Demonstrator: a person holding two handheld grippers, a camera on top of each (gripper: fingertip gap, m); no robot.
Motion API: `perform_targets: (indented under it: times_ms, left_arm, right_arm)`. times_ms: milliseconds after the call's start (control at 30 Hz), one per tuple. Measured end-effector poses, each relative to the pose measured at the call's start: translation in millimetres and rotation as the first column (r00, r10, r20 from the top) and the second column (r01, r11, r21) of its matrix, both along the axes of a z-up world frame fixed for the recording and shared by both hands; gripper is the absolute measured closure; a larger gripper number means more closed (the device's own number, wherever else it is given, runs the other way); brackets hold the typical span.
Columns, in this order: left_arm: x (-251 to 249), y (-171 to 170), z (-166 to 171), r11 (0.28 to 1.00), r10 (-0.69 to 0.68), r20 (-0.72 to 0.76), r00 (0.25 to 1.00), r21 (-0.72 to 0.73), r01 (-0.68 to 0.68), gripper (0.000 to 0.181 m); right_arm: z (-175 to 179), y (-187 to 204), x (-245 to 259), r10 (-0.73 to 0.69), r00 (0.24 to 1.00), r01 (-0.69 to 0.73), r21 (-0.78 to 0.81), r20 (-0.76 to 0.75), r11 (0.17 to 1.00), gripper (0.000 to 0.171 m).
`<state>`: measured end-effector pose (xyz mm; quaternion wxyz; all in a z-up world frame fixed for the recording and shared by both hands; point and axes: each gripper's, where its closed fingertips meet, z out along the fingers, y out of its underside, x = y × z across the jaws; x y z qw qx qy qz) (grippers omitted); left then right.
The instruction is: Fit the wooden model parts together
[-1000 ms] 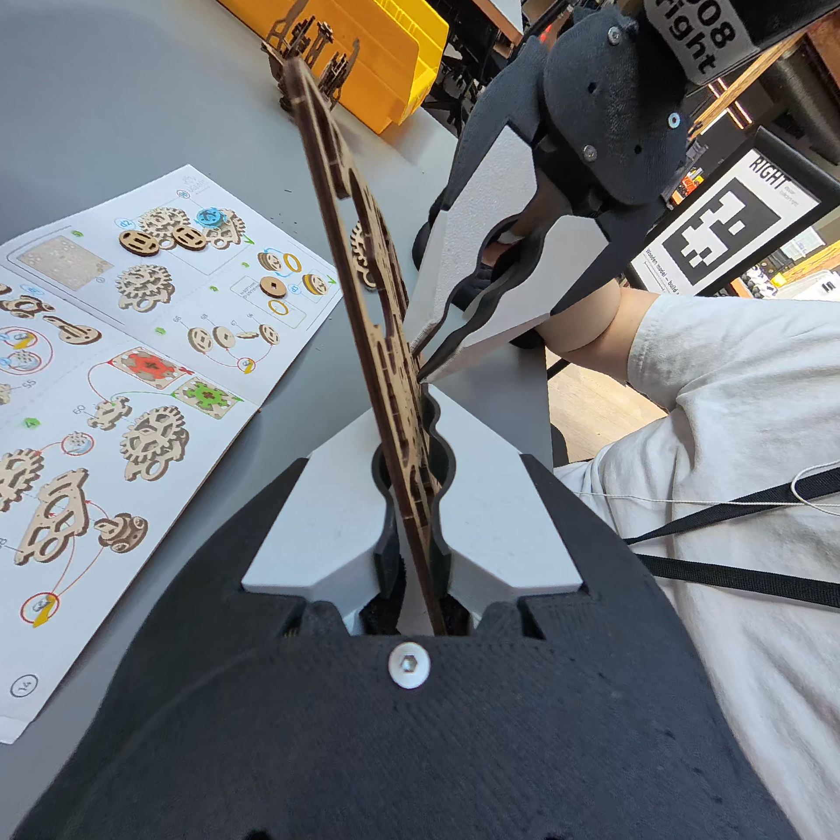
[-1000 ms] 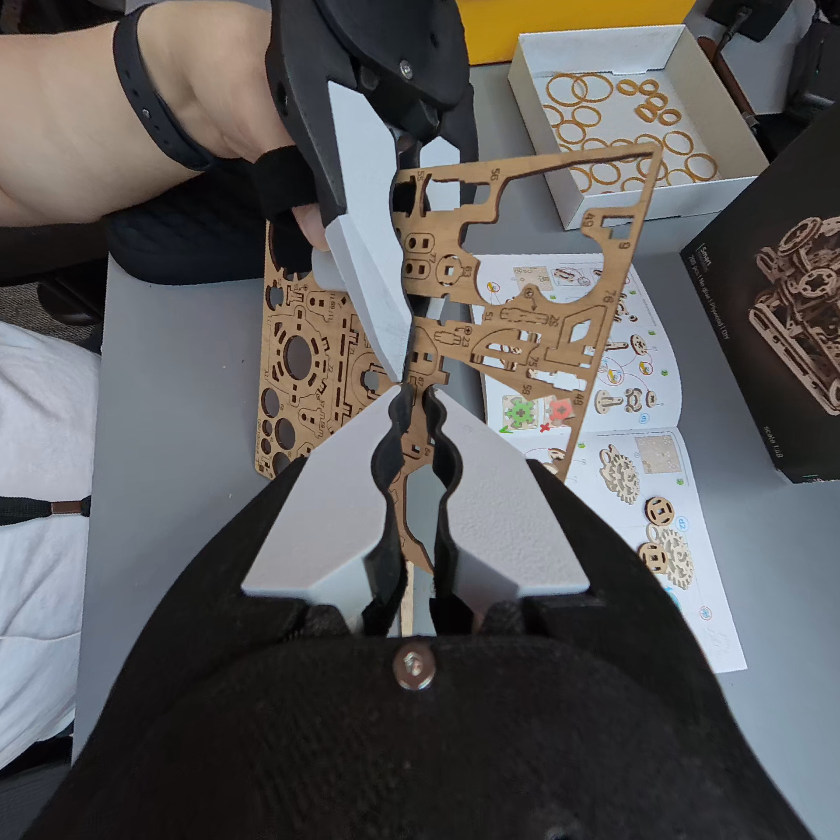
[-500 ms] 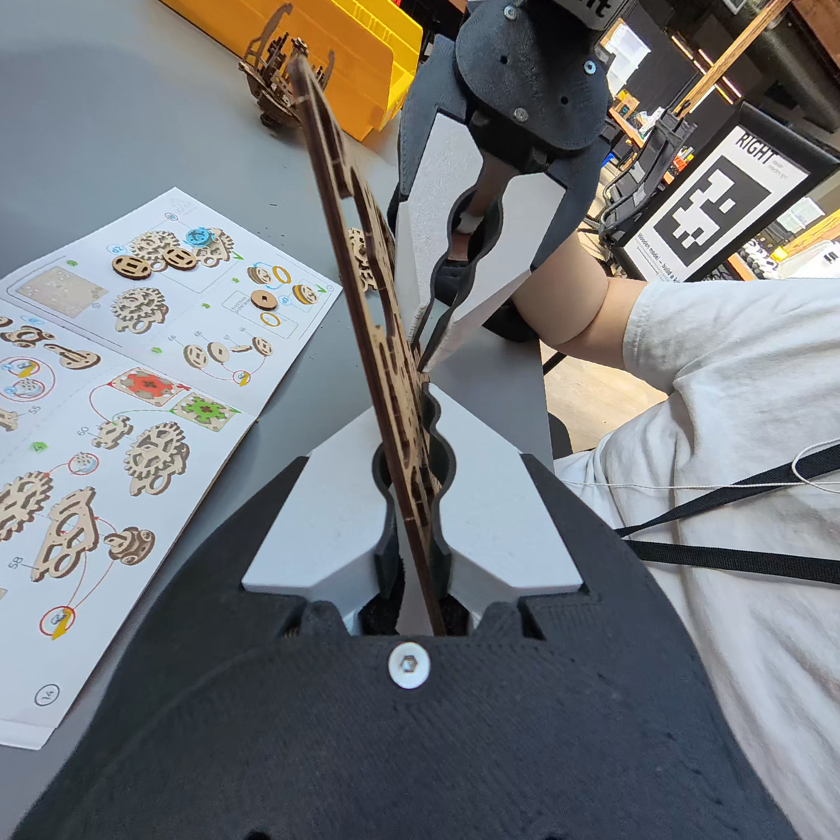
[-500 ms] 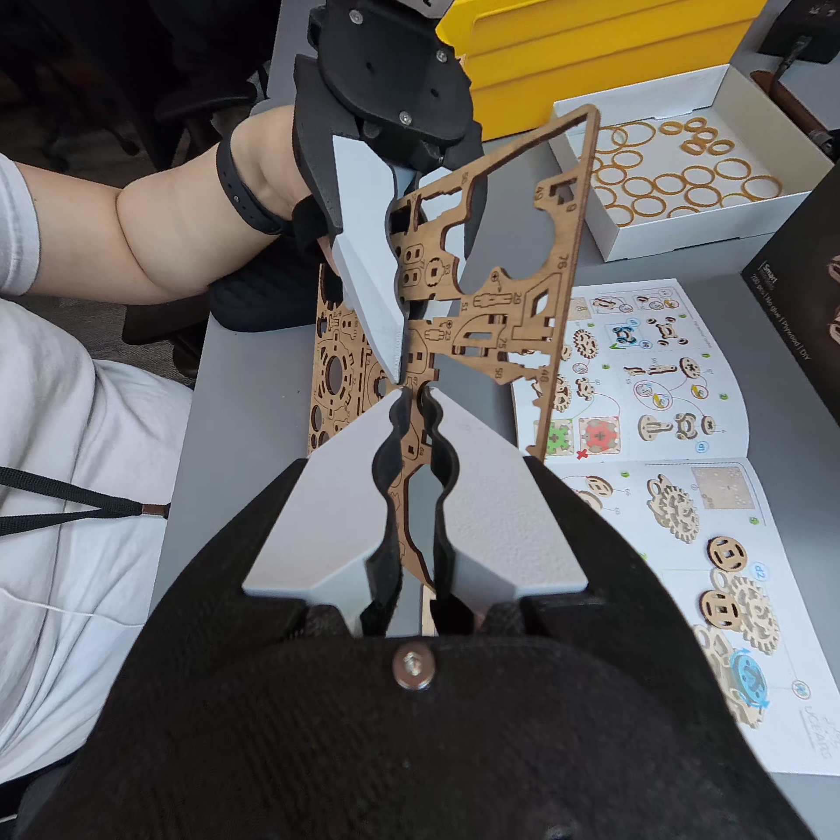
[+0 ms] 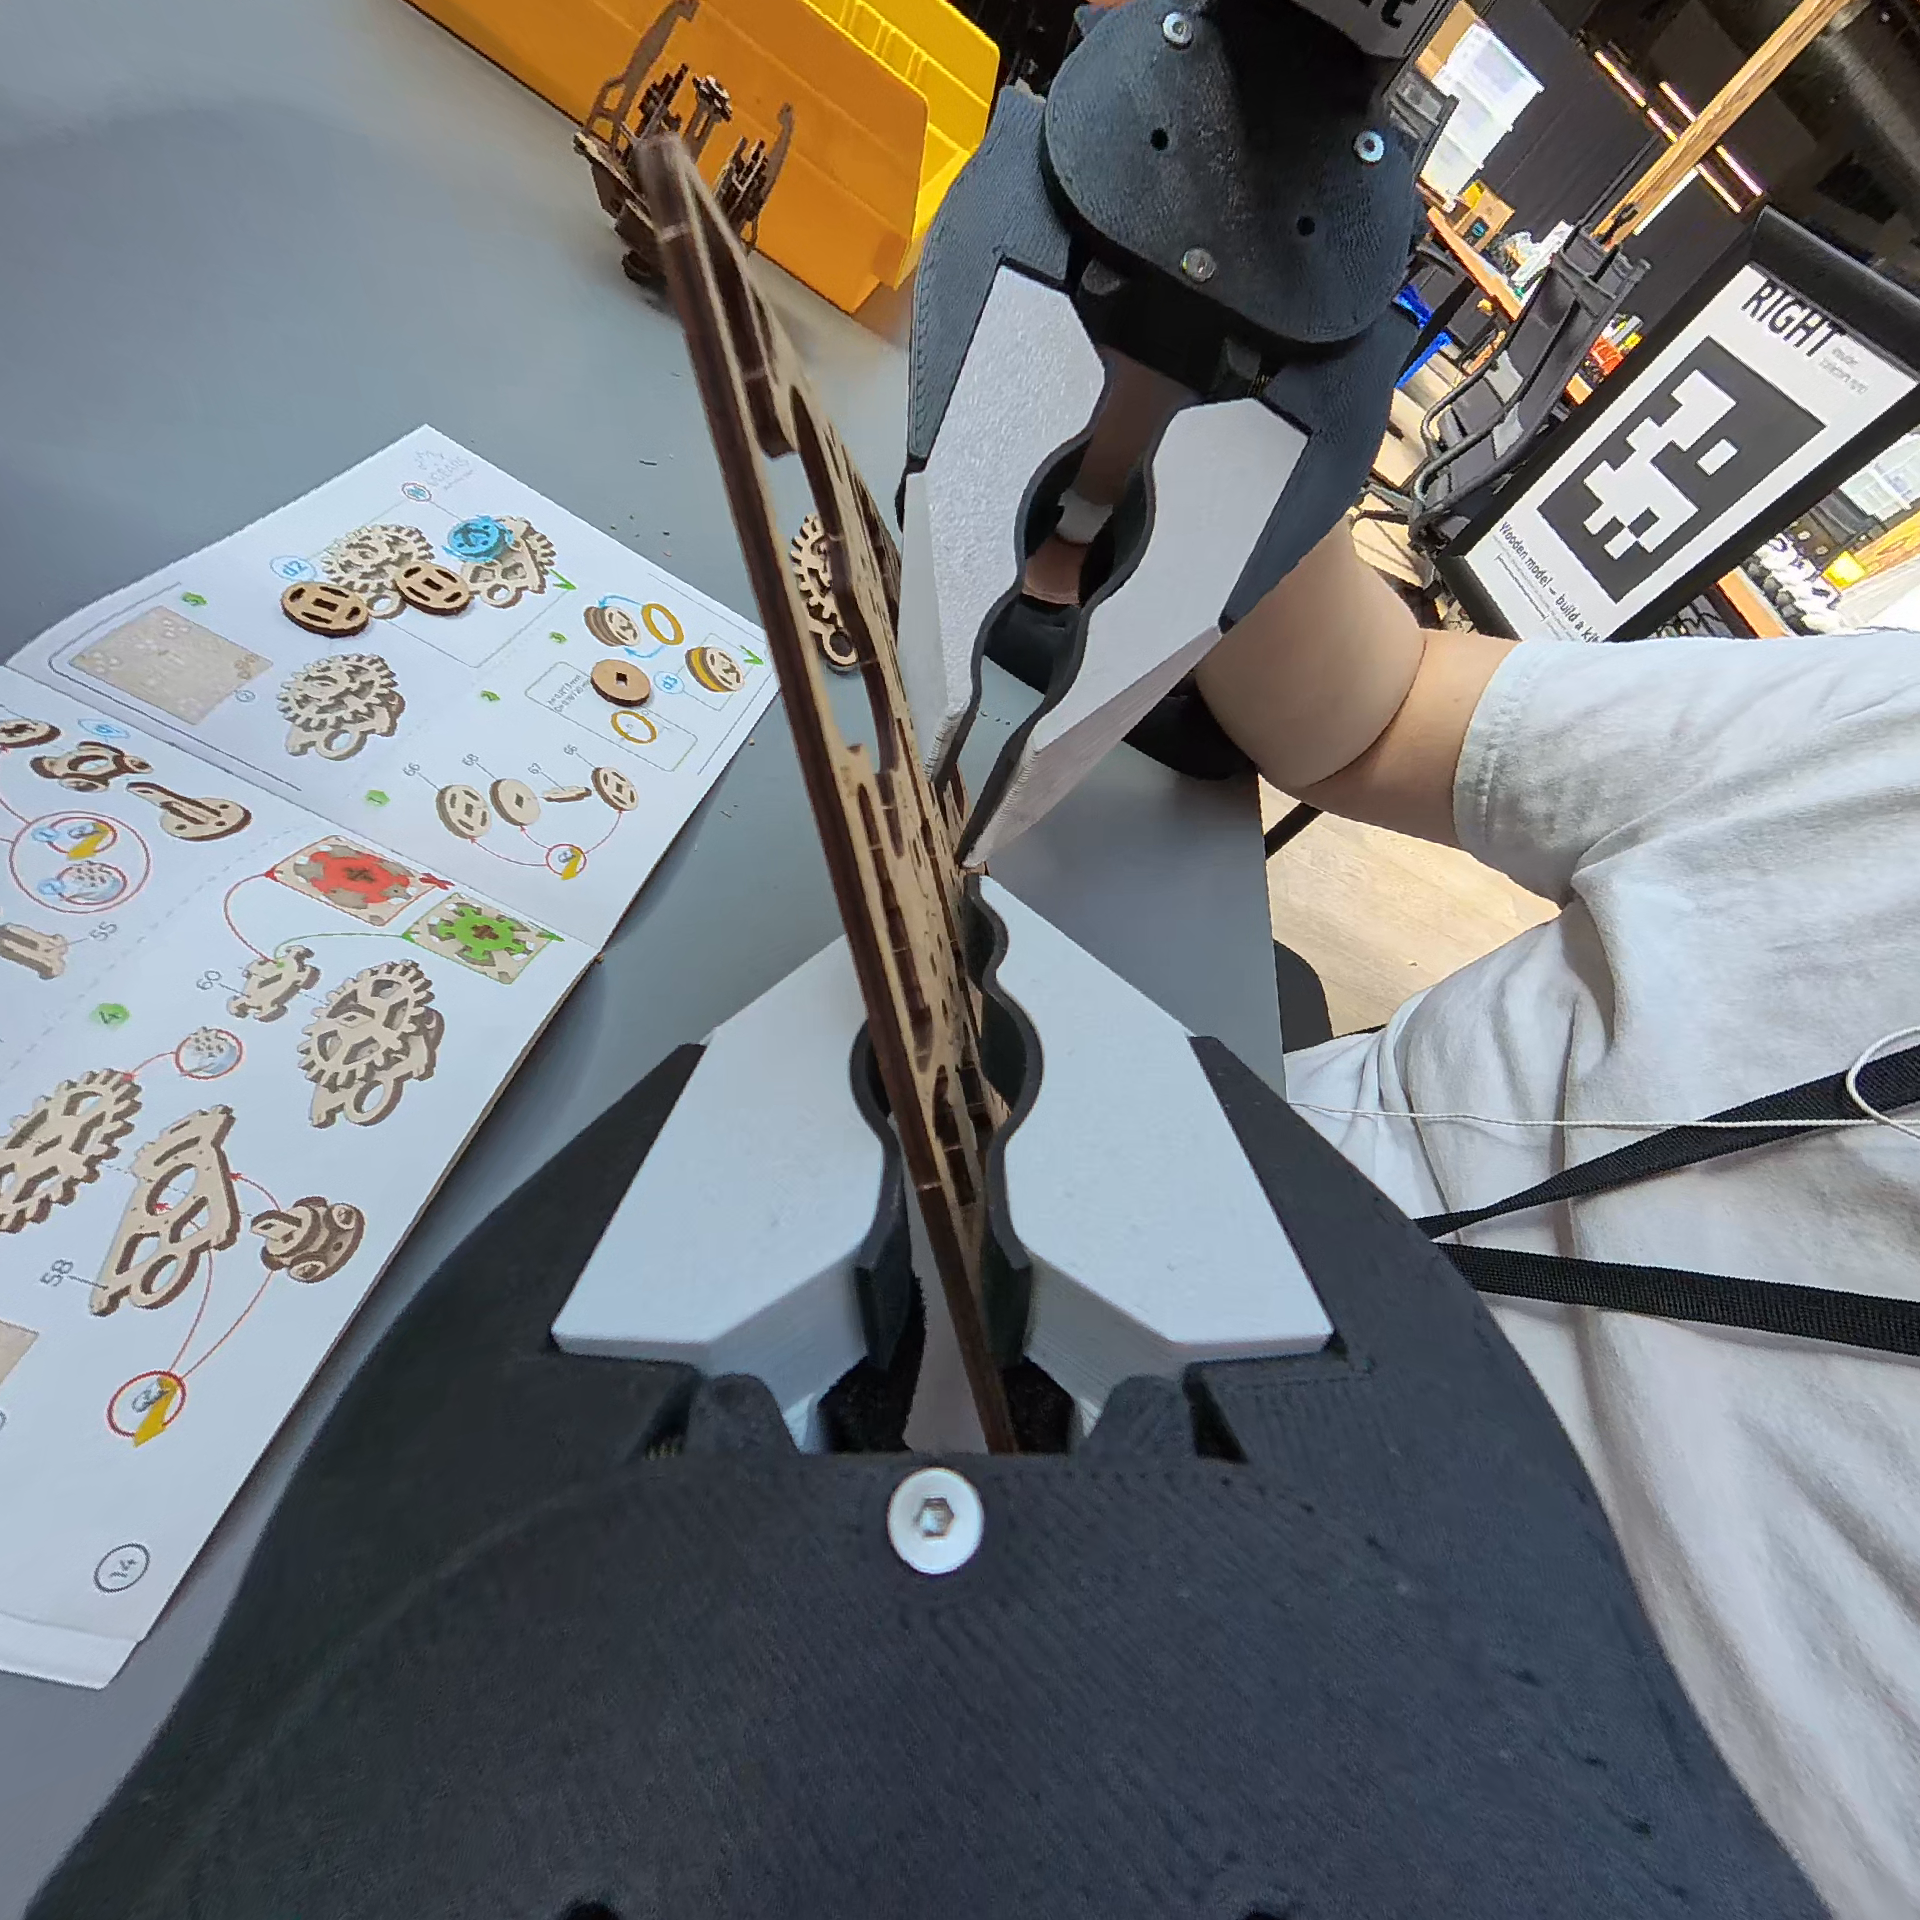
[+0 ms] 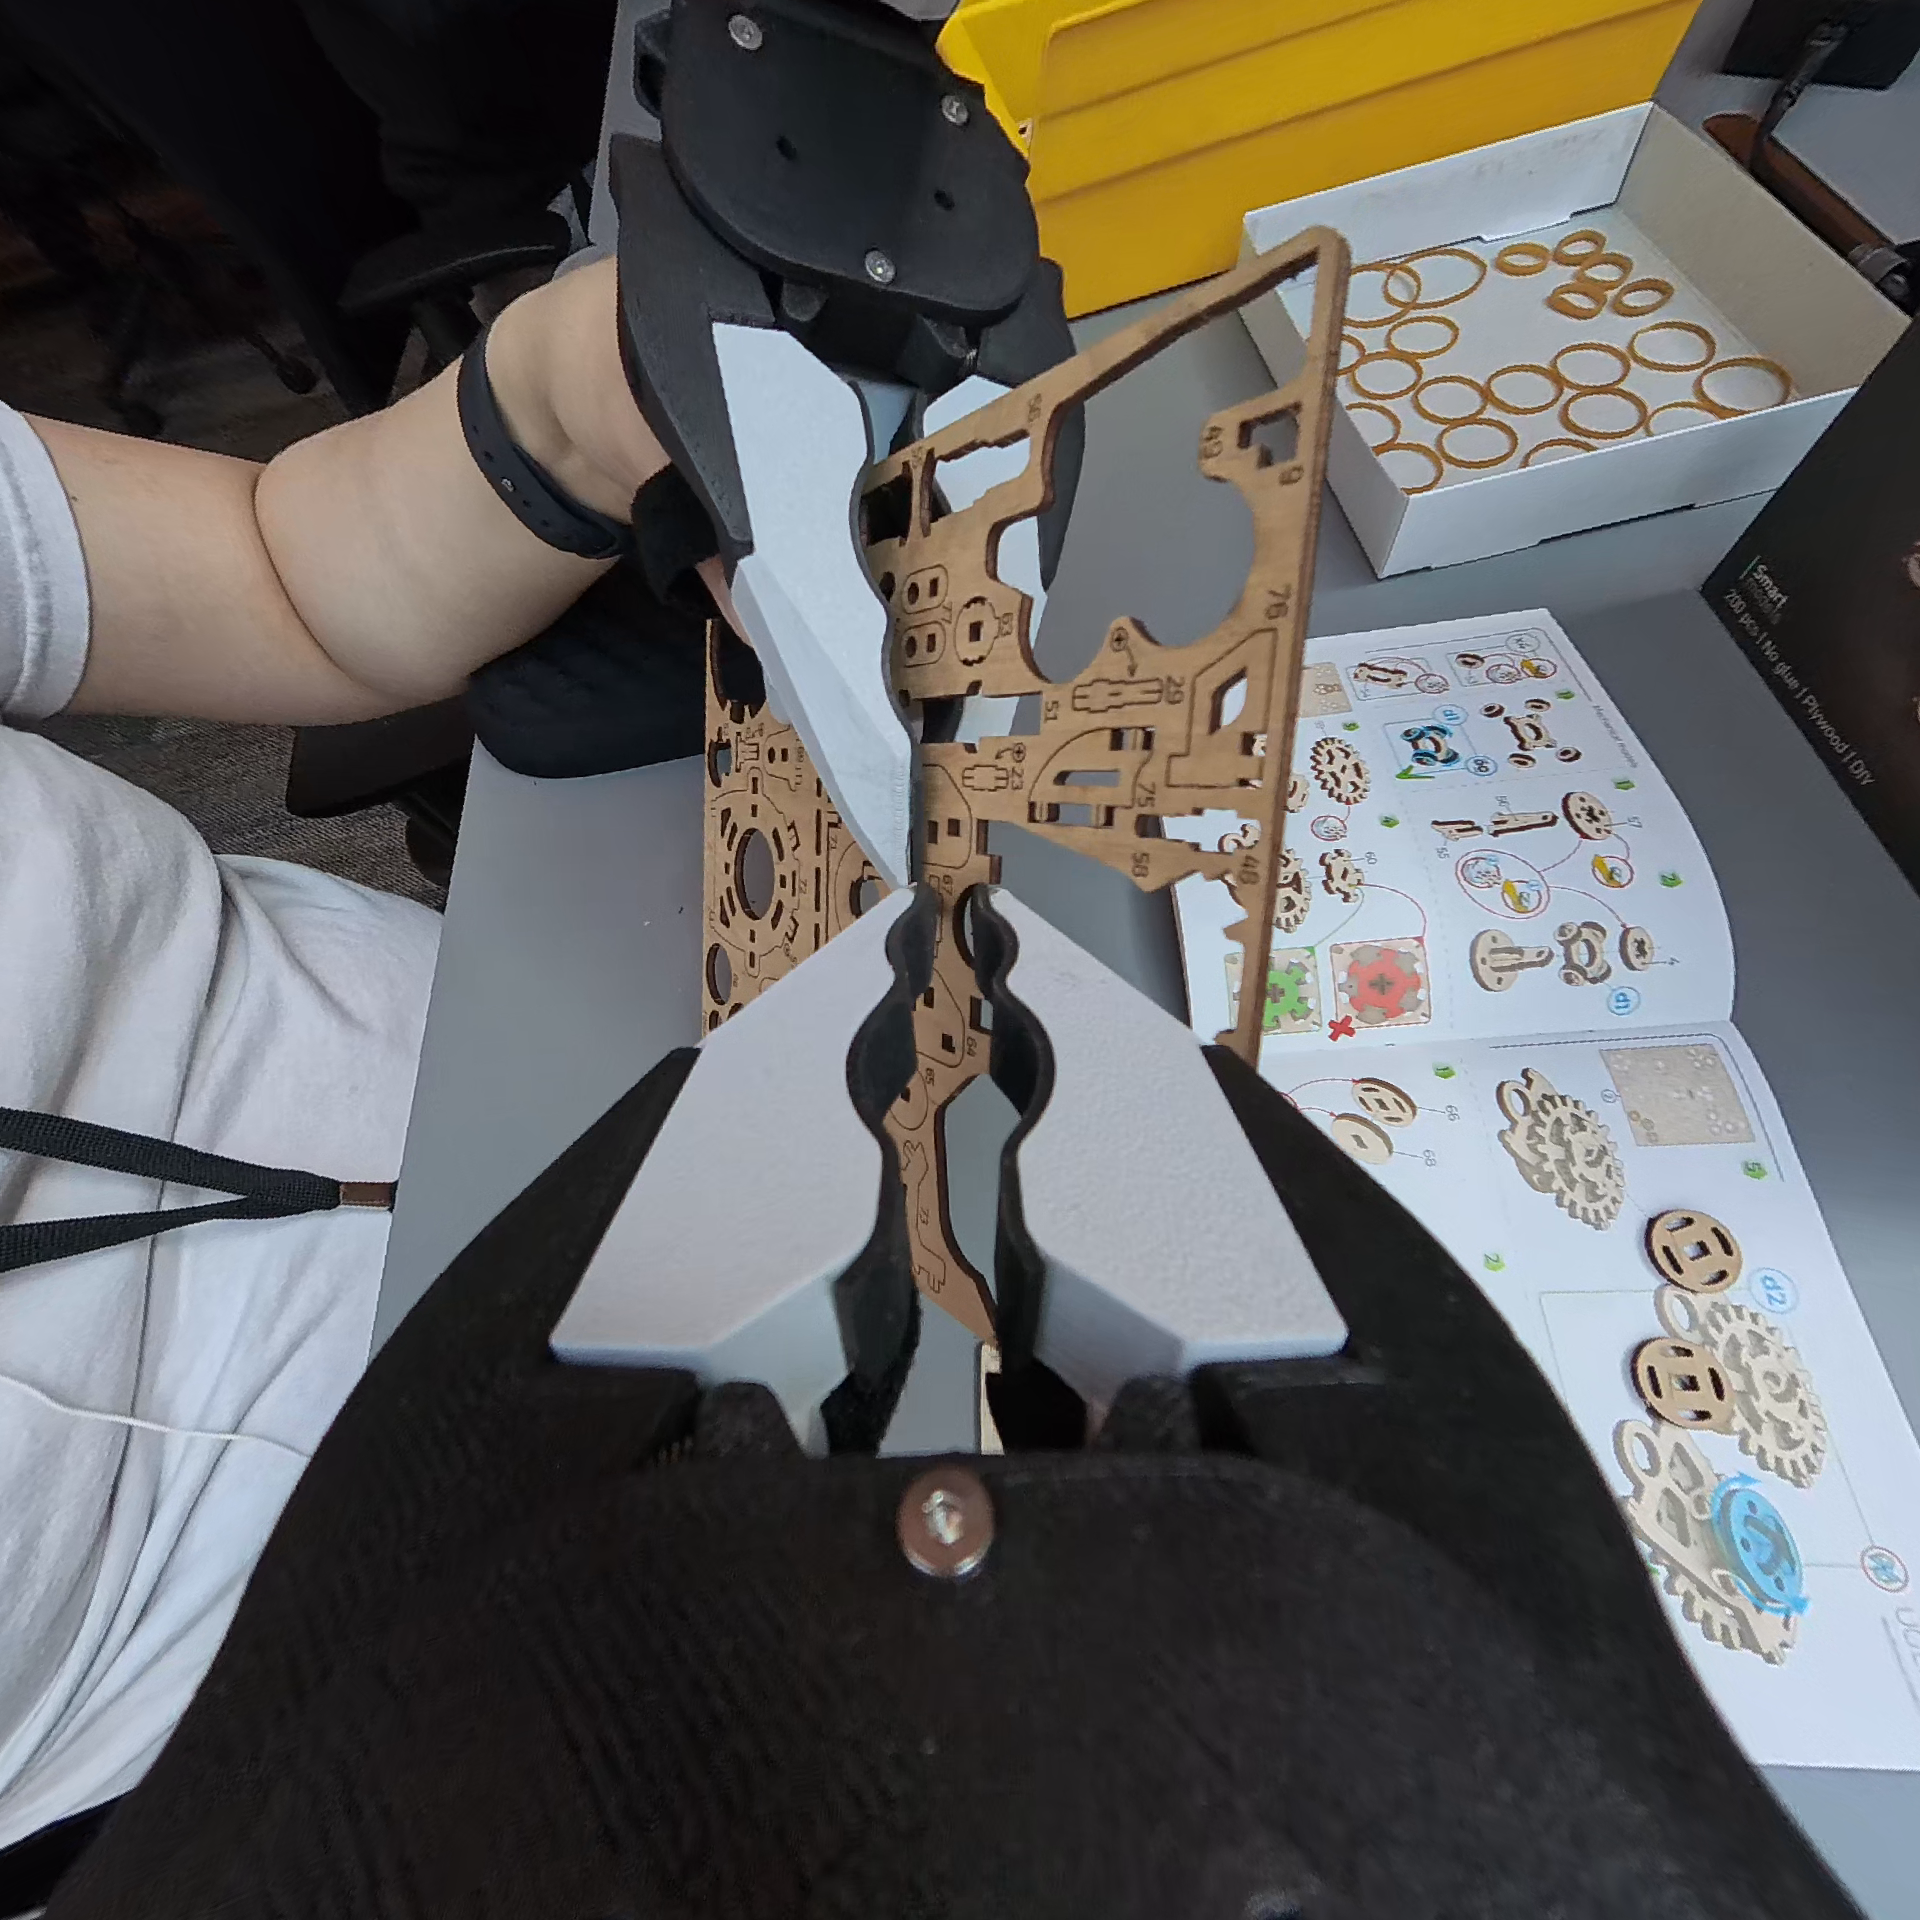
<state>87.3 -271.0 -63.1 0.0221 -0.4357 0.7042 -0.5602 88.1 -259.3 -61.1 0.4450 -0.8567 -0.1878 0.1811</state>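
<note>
A thin laser-cut wooden parts sheet (image 5: 914, 1039) is held upright above the grey table. My left gripper (image 5: 925, 925) is shut on it, with the sheet edge-on between its fingers. My right gripper (image 5: 961, 831) comes from above and its tips pinch the same sheet right beside the left tips. In the right wrist view the sheet (image 6: 1143, 707) faces the camera and runs between the fingers of my right gripper (image 6: 948, 899). My left gripper (image 6: 914, 862) grips it from the top.
A second parts sheet (image 6: 758, 862) lies flat on the table. An open instruction booklet (image 5: 312, 831) carries loose wooden gears (image 6: 1683, 1382). A white box (image 6: 1507, 520) of rings, yellow bins (image 5: 810, 125), a part-built model (image 5: 675, 104) and a black kit box (image 6: 1829, 675) stand around. The grippers are tip to tip, or close to it.
Both grippers keep their hold on the sheet. The right gripper has swung round to stand more upright over it, and the sheet has turned with the hands.
</note>
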Motion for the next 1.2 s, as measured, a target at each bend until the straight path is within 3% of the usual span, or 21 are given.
perform_targets:
  times_ms: [733, 933, 1033, 1133, 1200]
  left_arm:
    - [4, 3, -7, 0.998, 0.037, -0.001, 0.999, 0.047, -0.037, 0.180]
    - [7, 7, -11, 0.998, 0.064, -0.043, 0.997, 0.027, -0.063, 0.179]
    - [4, 4, 7, 0.998, 0.014, 0.029, 0.999, -0.063, -0.012, 0.180]
    - [6, 9, 4, 0.999, 0.036, 0.065, 0.997, 0.008, -0.037, 0.179]
    - [5, 15, 6, 0.999, 0.040, 0.046, 0.998, -0.038, -0.038, 0.180]
  right_arm:
    - [-9, 2, 4, -0.039, 0.992, 0.041, -0.016, 0.120, 0.999, 0.168]
    - [-14, 8, 10, -0.074, 0.969, 0.071, 0.023, 0.235, 0.997, 0.168]
    - [6, 4, 6, -0.037, 0.990, 0.028, 0.066, 0.137, 0.997, 0.167]
    - [17, -1, 6, -0.010, 0.986, -0.009, 0.114, 0.166, 0.993, 0.166]
    - [33, -5, -1, 0.038, 0.990, -0.064, 0.190, 0.137, 0.980, 0.166]
